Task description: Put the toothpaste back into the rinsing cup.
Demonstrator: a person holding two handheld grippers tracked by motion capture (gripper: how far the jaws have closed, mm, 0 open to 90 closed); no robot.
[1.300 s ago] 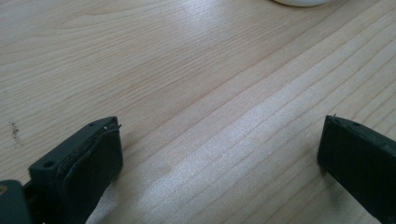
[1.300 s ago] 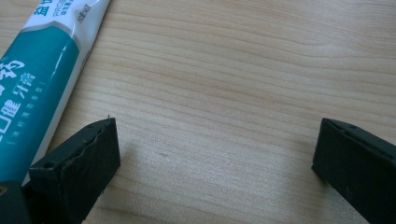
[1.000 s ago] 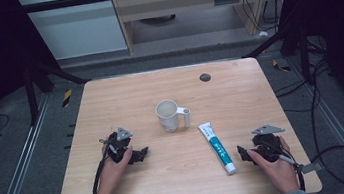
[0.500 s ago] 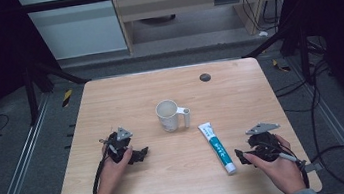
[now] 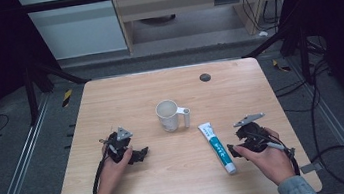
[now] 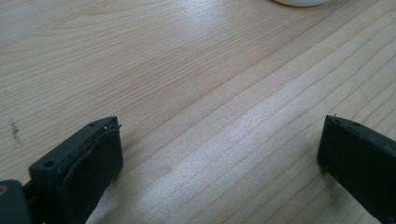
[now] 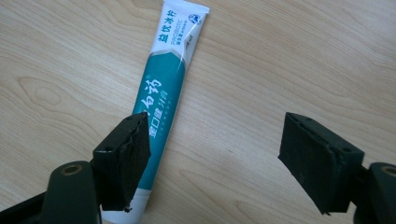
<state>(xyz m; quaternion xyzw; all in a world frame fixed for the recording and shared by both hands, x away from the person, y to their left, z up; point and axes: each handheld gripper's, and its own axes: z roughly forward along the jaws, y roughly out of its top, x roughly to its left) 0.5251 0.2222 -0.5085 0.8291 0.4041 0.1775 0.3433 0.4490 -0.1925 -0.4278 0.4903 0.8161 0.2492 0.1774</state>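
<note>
Item: toothpaste tube (image 5: 218, 147), white and teal with printed lettering, lying flat on the wooden table (image 5: 158, 86). It sits in the right half of the table, toward the near edge, its length running from near the table's middle toward the near edge. In the right gripper view the tube (image 7: 161, 93) passes under the left-hand jaw of that picture and lies off to one side of the gap rather than squarely inside it.

Item: right gripper (image 5: 233, 150), held in the person's right hand (image 5: 268, 160) just beside the tube's lower end, near the right part of the near edge. Its jaws stand apart and have just been closing; bare wood lies between them and neither pad presses the tube. In its own view the gripper (image 7: 215, 158) looks down on the table.

Item: left gripper (image 5: 142, 154), held in the person's left hand (image 5: 113, 165) in the left half of the table, toward the near edge. Its jaws are spread wide over bare wood (image 6: 219, 172), pinching nothing.

Item: white mug (image 5: 170, 116), upright near the table's centre, handle toward the right edge, well apart from both grippers.

Item: small dark round spot (image 5: 204, 77) on the table near the far edge.
</note>
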